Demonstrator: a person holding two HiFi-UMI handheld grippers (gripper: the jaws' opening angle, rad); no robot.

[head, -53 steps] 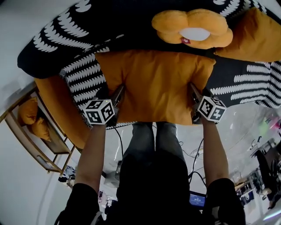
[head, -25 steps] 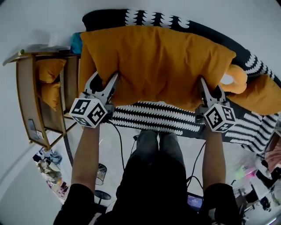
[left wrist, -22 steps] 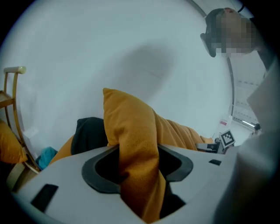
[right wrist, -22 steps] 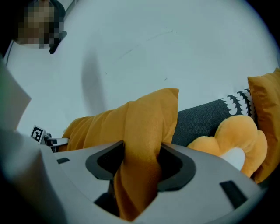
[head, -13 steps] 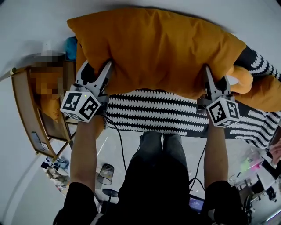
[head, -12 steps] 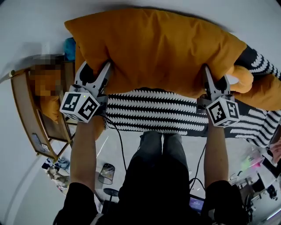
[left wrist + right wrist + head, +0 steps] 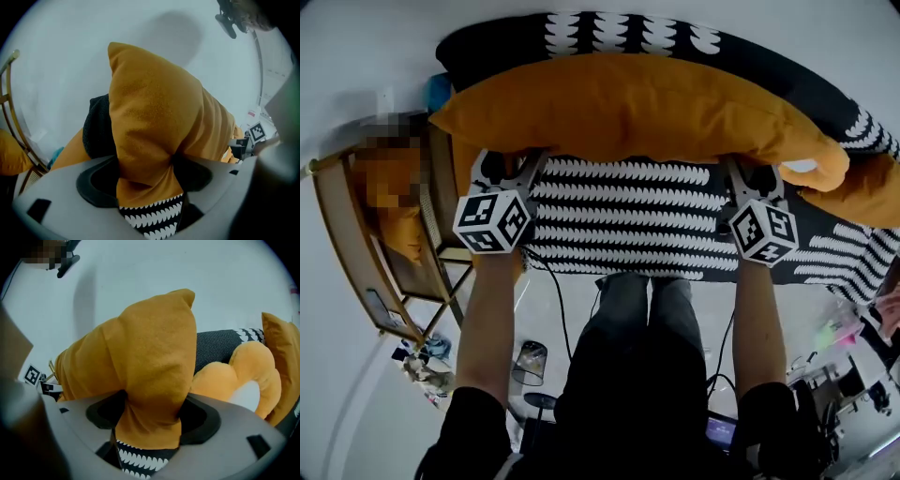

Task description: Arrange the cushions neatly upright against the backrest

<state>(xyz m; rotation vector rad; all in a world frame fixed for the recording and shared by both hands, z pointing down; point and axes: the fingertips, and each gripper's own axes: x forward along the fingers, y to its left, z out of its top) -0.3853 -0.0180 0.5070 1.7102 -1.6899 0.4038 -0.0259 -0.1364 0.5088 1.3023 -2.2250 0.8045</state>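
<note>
A big orange cushion (image 7: 628, 103) lies lengthwise on the sofa's black-and-white striped seat (image 7: 628, 206), leaning on the dark backrest (image 7: 609, 37). My left gripper (image 7: 511, 161) holds its lower left edge and my right gripper (image 7: 748, 173) its lower right edge. In the left gripper view the fabric (image 7: 150, 117) narrows between the pads of the left gripper (image 7: 145, 168). The right gripper (image 7: 152, 413) pinches the cushion (image 7: 154, 352) the same way. Both pairs of jaws have just been opening, with the cushion still pressed between them.
An orange flower-shaped plush (image 7: 234, 376) sits just right of the cushion, and another orange cushion (image 7: 872, 197) lies beyond it. A wooden rack (image 7: 356, 244) holding orange cushions stands left of the sofa. Cables and clutter lie on the floor by the person's legs.
The cushion has come down from being held high against the wall and now rests low on the seat at the backrest. Both grippers dropped with it.
</note>
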